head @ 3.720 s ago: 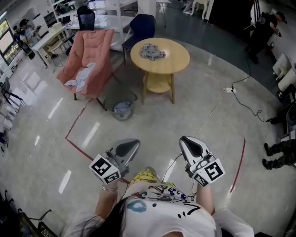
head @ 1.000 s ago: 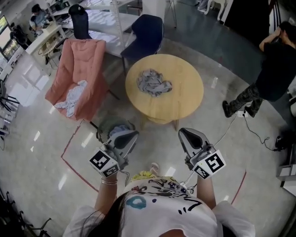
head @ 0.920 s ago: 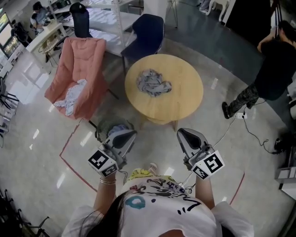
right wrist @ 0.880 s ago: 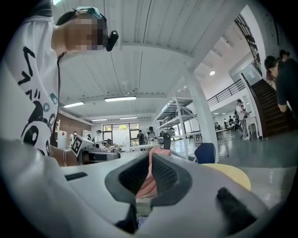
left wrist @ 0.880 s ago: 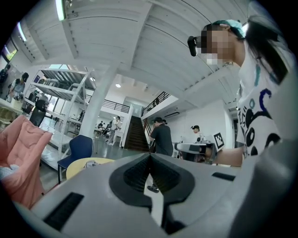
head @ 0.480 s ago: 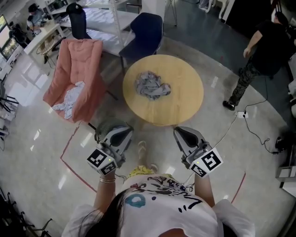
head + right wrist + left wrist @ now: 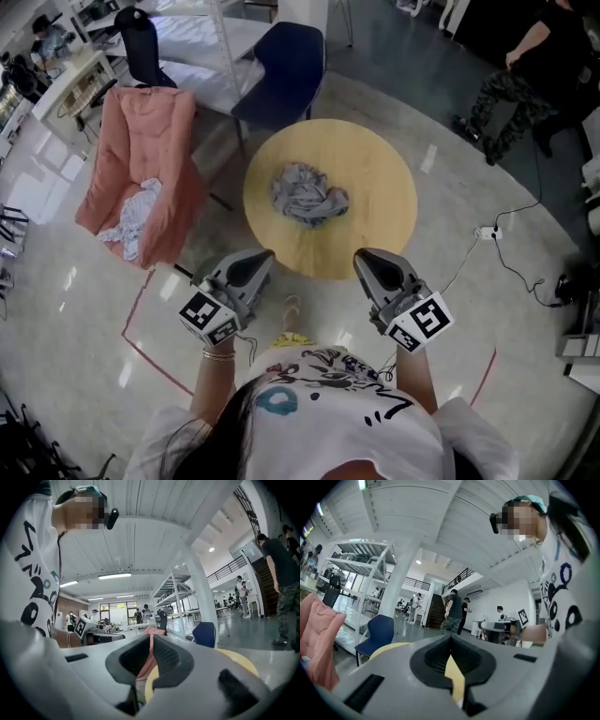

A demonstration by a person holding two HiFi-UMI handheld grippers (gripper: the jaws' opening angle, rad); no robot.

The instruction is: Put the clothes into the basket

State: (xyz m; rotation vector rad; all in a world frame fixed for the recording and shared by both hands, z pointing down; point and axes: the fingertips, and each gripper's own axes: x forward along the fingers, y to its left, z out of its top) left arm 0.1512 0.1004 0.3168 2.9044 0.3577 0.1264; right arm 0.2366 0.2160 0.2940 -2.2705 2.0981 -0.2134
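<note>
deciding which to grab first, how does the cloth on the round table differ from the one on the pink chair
The table cloth is grey; the chair cloth is paler, near white. The table cloth is bunched in a compact heap on the round table; the chair cloth trails lengthwise down the pink chair. The table cloth lies straight ahead; the chair cloth is off to the left. Both are crumpled.

We log heap of clothes (image 7: 307, 195) on table (image 7: 377, 187) | armchair (image 7: 145, 141) left of table, garment (image 7: 131, 214) on it | chair (image 7: 281, 70) behind table, right of armchair.
</note>
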